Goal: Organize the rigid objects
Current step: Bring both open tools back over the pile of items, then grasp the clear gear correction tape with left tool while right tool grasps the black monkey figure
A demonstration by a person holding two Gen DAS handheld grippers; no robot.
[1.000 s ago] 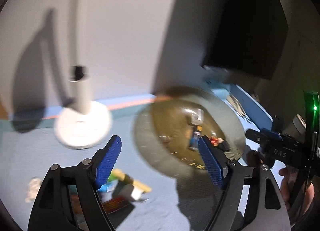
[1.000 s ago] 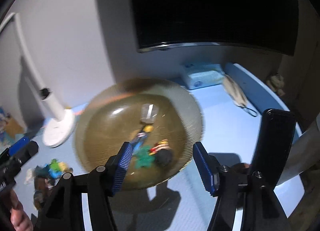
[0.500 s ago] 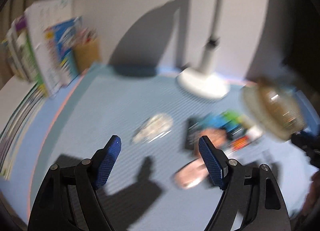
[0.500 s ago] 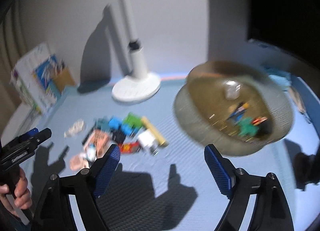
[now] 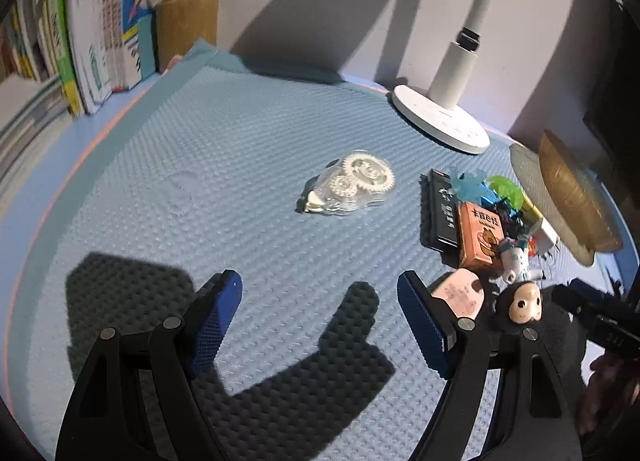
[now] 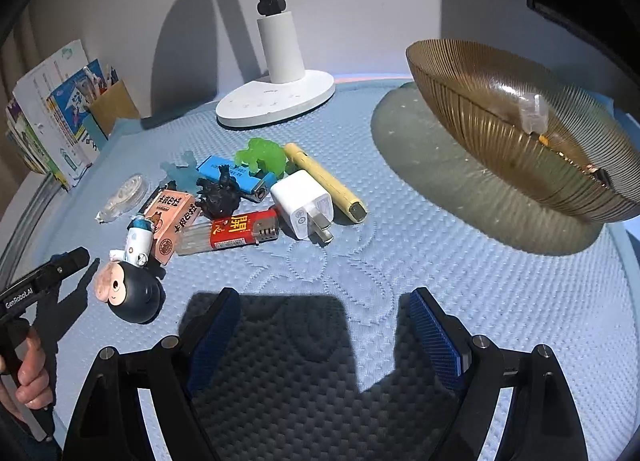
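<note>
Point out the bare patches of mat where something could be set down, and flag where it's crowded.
Free: the mat between the books and the clear gear case; also the strip between the white charger and the amber bowl. Crowded: the toy pile around the red lighter, below the lamp base.

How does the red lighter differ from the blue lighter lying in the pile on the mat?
The red lighter lies at the near edge of the pile, fully exposed; the blue lighter sits farther back, partly covered by a black figurine. The red lighter bears a large white character; the blue lighter has small dark print. Both lie flat, metal heads pointing right.
</note>
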